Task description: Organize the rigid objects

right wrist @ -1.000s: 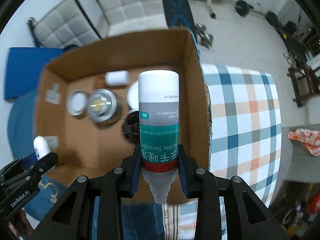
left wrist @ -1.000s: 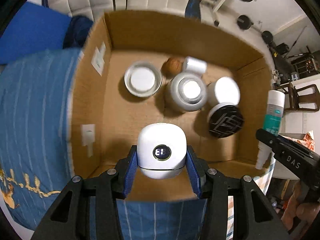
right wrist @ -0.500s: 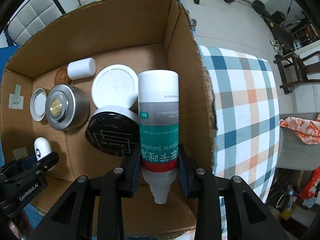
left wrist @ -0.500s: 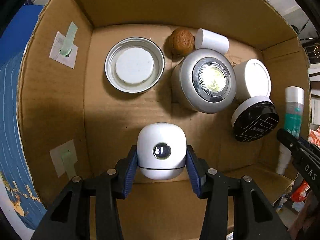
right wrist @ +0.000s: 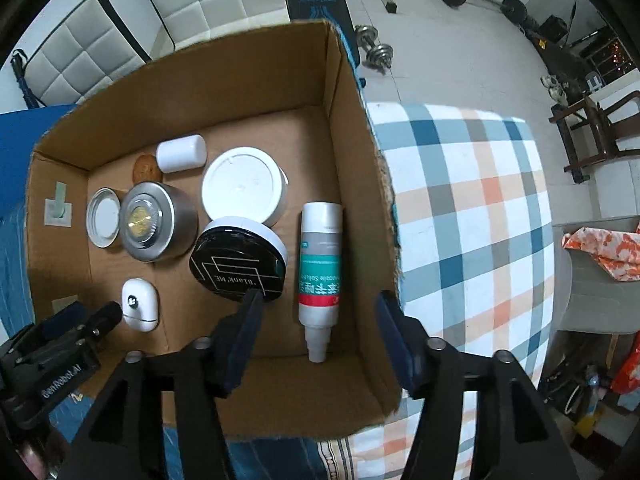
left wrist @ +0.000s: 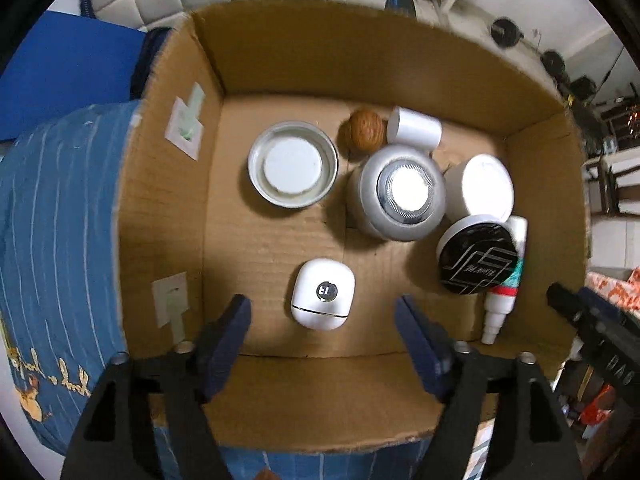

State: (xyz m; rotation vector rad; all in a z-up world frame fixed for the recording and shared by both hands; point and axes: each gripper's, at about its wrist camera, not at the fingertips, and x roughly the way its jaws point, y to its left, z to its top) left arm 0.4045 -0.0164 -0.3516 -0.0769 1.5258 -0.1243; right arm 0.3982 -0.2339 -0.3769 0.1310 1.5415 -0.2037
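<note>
A white pod-shaped case (left wrist: 322,294) with a small round display lies on the floor of the cardboard box (left wrist: 172,208). My left gripper (left wrist: 322,320) hangs above it, jaws opening, pads apart from the case. A white bottle with a green and red label (right wrist: 320,272) lies nozzle toward me by the box's right wall (right wrist: 360,184). My right gripper (right wrist: 318,320) is over it, jaws opening, and its pads do not touch the bottle. In the left wrist view the bottle (left wrist: 505,280) shows behind a black-lidded tin (left wrist: 478,259).
Also in the box: a silver round lamp (left wrist: 402,192), a metal lid (left wrist: 292,164), a walnut (left wrist: 362,130), a small white cylinder (left wrist: 414,128), and a white jar (right wrist: 242,186). The box sits on blue and checked cloth (right wrist: 472,216). Padded chairs and dumbbells (right wrist: 374,48) lie beyond.
Both grippers opened and let go: the white case and the bottle now lie on the box floor. Both views pulled back up from the box.
</note>
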